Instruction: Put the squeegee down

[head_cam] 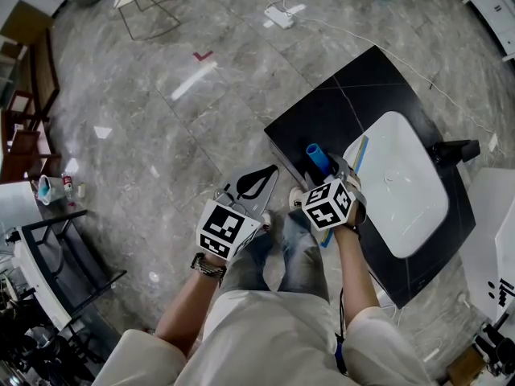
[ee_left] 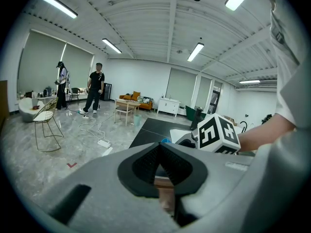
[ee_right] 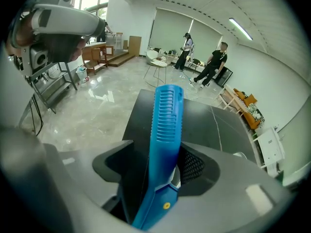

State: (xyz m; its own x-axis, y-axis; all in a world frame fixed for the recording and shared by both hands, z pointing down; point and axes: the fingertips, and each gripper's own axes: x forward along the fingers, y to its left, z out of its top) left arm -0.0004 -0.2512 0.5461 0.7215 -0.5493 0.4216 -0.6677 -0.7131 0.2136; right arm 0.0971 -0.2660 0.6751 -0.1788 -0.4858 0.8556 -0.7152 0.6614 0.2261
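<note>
We logged right tool (head_cam: 342, 171) released, squeegee (ee_right: 167, 115) between its parted jaws (left tool (ee_left: 160, 148) clenched); sink (head_cam: 402, 183) alongside in worktop (head_cam: 338, 111).

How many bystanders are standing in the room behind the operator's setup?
2. Both stand at the room's far end in the left gripper view: one person at the left, the other person just right of them, in black. Others may be out of view.
</note>
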